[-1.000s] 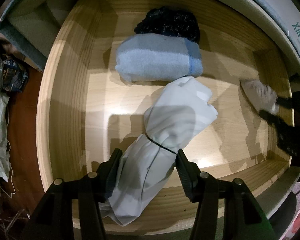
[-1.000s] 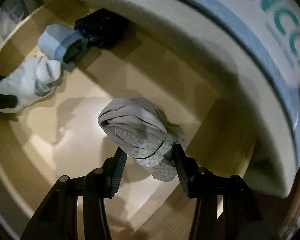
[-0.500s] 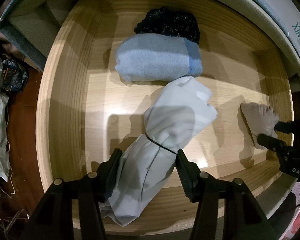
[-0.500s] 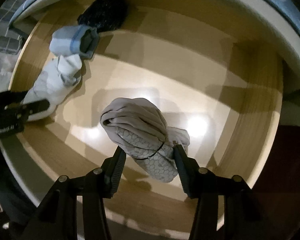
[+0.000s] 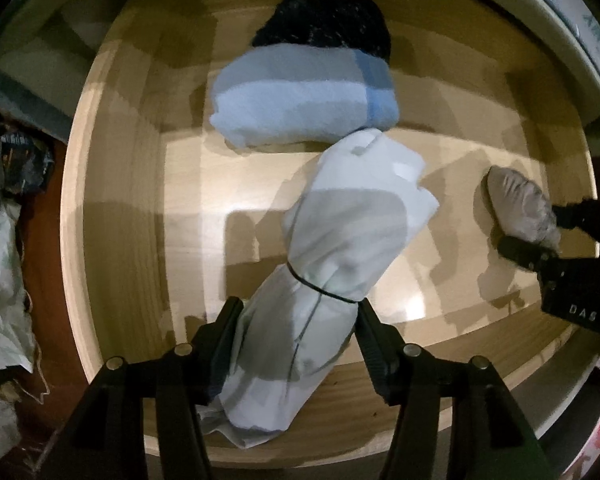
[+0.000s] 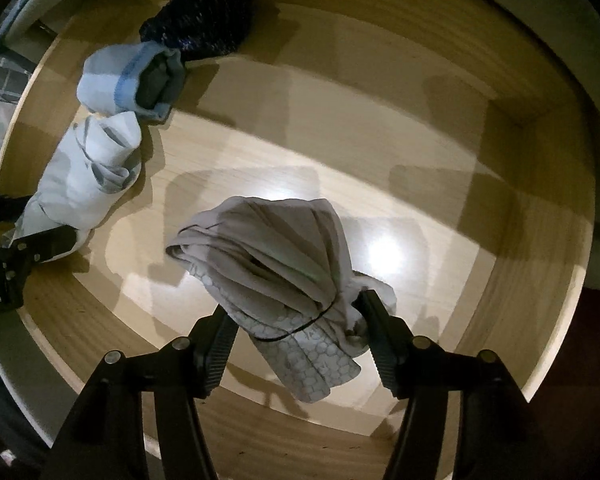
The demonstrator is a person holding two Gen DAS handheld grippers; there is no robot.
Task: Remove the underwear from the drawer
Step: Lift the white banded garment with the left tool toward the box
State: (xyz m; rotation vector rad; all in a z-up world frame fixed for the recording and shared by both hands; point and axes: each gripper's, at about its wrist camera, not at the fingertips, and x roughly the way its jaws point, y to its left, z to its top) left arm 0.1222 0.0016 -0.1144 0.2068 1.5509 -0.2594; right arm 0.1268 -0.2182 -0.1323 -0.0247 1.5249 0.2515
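A wooden drawer (image 5: 116, 208) is pulled open. My left gripper (image 5: 298, 320) is shut on a rolled white underwear bundle (image 5: 340, 240) tied with a black band, held above the drawer's front left. My right gripper (image 6: 296, 316) is shut on a rolled grey underwear bundle (image 6: 276, 256) with a honeycomb pattern, lifted over the drawer's right half. The grey bundle (image 5: 520, 208) and the right gripper also show in the left wrist view. A light blue rolled bundle (image 5: 304, 104) and a black bundle (image 5: 324, 20) lie at the drawer's back.
The white bundle (image 6: 84, 180), blue bundle (image 6: 128, 80) and black bundle (image 6: 200, 20) show at the left of the right wrist view. A mattress edge (image 5: 572, 32) overhangs the drawer's back. Crumpled bags and clutter (image 5: 4, 220) lie on the floor at left.
My right gripper has lifted the grey bundle up and back from the drawer's far right corner toward its front. The left gripper has raised slightly with the white bundle.
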